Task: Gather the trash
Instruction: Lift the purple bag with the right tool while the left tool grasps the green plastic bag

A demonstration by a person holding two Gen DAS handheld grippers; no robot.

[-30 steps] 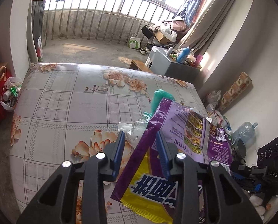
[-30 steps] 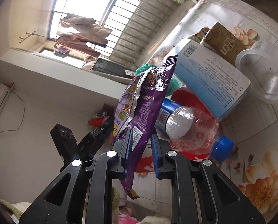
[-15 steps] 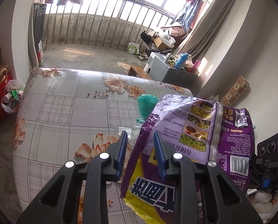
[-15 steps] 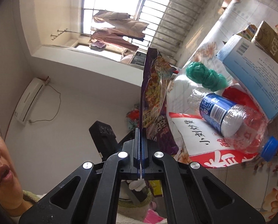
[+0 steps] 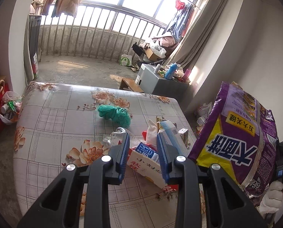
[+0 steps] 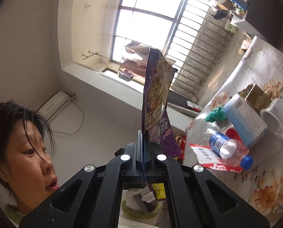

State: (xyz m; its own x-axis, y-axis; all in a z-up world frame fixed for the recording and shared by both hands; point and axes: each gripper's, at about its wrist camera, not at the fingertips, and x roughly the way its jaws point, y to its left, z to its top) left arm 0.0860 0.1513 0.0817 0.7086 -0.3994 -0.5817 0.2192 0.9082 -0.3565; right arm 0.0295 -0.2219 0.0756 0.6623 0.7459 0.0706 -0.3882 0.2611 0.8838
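My right gripper [image 6: 143, 132] is shut on the lower edge of a purple snack bag [image 6: 156, 87], which stands upright, edge-on, above the pads. In the left wrist view the same purple bag [image 5: 236, 136] hangs in the air at the right, clear of my left gripper [image 5: 142, 135]. That gripper is open, with nothing between its blue pads. Below it on the flowered bed [image 5: 55, 133] lie a green plastic bag [image 5: 115, 114], a clear bottle with a blue label [image 6: 225, 146], a blue and white box [image 6: 244, 117] and a red and white bag [image 5: 143, 167].
A clear plastic cup [image 6: 274, 117] and a brown carton [image 6: 259, 98] lie beyond the box. On the floor left of the bed stands a bag of rubbish [image 5: 8, 108]. A grey cabinet [image 5: 156, 79] stands past the far corner. A person's head fills the left of the right wrist view.
The purple bag left my left gripper's jaws. My right gripper shut on it and lifted it up and to the right. Both hands rose, uncovering the trash on the bed.
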